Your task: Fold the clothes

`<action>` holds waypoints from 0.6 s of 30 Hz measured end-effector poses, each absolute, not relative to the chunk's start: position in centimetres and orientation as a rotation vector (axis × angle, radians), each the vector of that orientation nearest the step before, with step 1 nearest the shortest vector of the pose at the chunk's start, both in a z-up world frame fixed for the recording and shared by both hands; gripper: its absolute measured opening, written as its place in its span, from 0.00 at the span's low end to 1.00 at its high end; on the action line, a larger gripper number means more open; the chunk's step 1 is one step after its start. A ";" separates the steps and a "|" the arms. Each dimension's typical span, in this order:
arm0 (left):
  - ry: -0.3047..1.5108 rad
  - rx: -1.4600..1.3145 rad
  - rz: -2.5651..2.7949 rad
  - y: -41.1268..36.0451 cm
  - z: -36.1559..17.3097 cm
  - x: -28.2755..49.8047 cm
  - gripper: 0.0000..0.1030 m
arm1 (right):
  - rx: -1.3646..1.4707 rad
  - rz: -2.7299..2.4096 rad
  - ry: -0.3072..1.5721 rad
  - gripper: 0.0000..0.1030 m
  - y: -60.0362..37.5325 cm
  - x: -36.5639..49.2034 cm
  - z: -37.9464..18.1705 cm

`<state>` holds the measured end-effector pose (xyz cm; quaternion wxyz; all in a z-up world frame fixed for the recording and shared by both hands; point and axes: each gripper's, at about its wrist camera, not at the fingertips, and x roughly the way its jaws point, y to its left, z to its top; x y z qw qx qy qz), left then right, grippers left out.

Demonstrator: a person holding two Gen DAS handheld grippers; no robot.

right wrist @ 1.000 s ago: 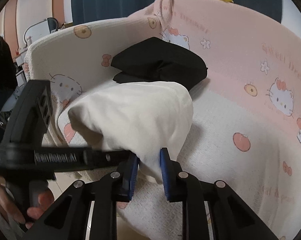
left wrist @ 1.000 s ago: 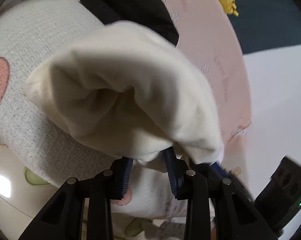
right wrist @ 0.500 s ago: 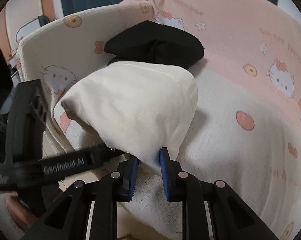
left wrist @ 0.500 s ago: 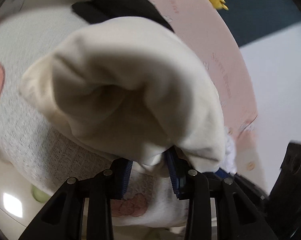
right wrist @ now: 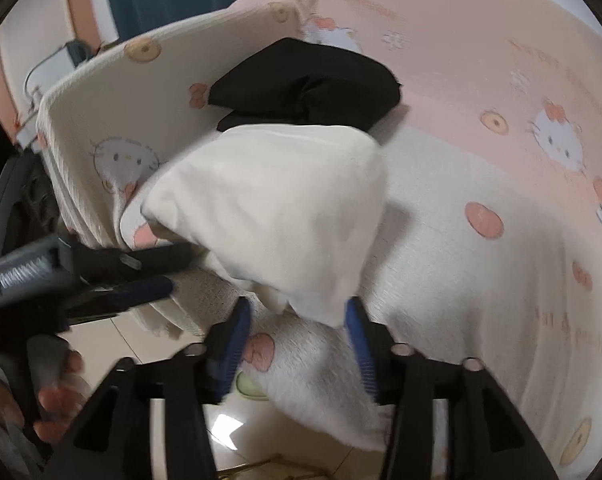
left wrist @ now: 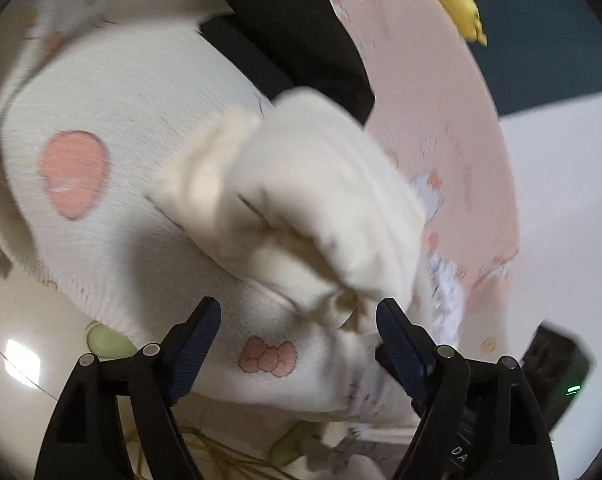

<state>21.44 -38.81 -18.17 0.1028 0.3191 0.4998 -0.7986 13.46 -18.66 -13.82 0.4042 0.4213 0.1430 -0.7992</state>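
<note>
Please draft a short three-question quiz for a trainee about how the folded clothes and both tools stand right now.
1. True or false: the left tool is clamped shut on the cream garment.
2. What lies directly behind the cream garment? A) a black garment B) a blue towel C) a red cushion
3. Fill in: the right tool has its jaws ____.

Key:
1. False; its jaws have just opened, with the cloth's edge loose between them.
2. A, the black garment.
3. Open; they have just opened, and the garment rests on the patterned blanket.
</note>
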 end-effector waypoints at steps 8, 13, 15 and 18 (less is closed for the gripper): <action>1.376 0.877 -2.376 -38.8 -15.8 20.9 0.77 | 1.156 -2.073 0.126 0.65 -15.9 10.6 -12.6; 1.292 0.905 -2.383 -37.9 -14.9 22.9 0.77 | 1.241 -2.049 -0.034 0.65 -15.5 8.2 -13.2; 1.268 0.890 -2.372 -37.8 -15.7 22.0 0.77 | 1.269 -2.018 -0.086 0.65 -15.6 7.4 -13.7; 1.234 0.880 -2.351 -38.1 -16.3 21.0 0.77 | 1.318 -1.955 -0.159 0.65 -15.9 6.1 -14.9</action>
